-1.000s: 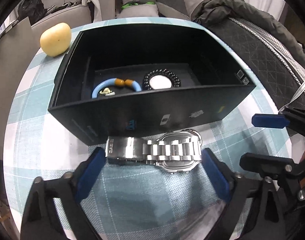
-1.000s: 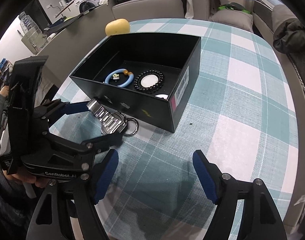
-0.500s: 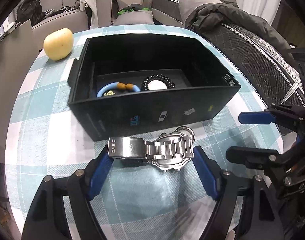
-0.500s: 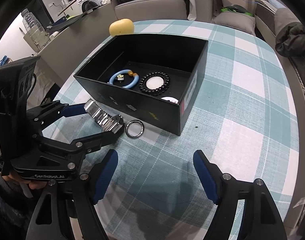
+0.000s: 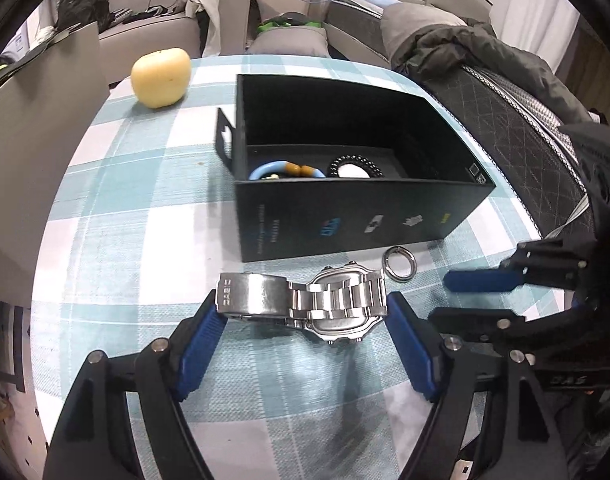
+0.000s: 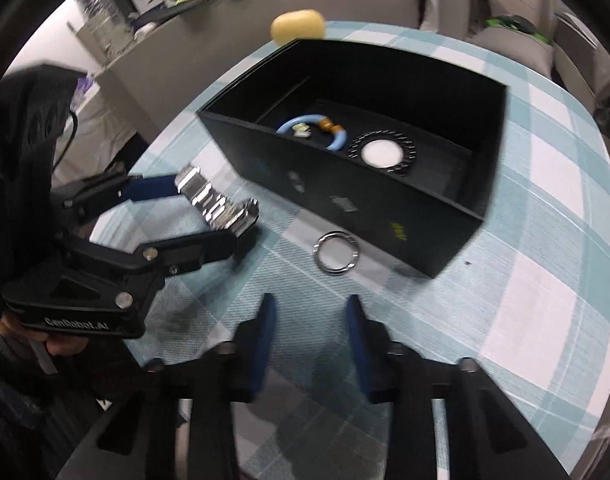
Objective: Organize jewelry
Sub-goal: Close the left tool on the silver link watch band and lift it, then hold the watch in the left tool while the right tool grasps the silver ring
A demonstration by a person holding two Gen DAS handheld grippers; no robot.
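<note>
Right gripper (image 6: 309,340) jaws are closing with nothing between them, the ring (image 6: 336,253) lying just ahead on the bench, while left gripper (image 5: 303,312) jaws, now narrower, are clamping the steel watch (image 5: 305,300) for boxing.

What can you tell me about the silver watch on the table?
The silver watch looks like polished steel, with a linked bracelet, a folding clasp and a squarish case. It lies on its side on the checked cloth in front of the black box, gripped end to end in the left gripper. A metal ring lies just beside it.
</note>
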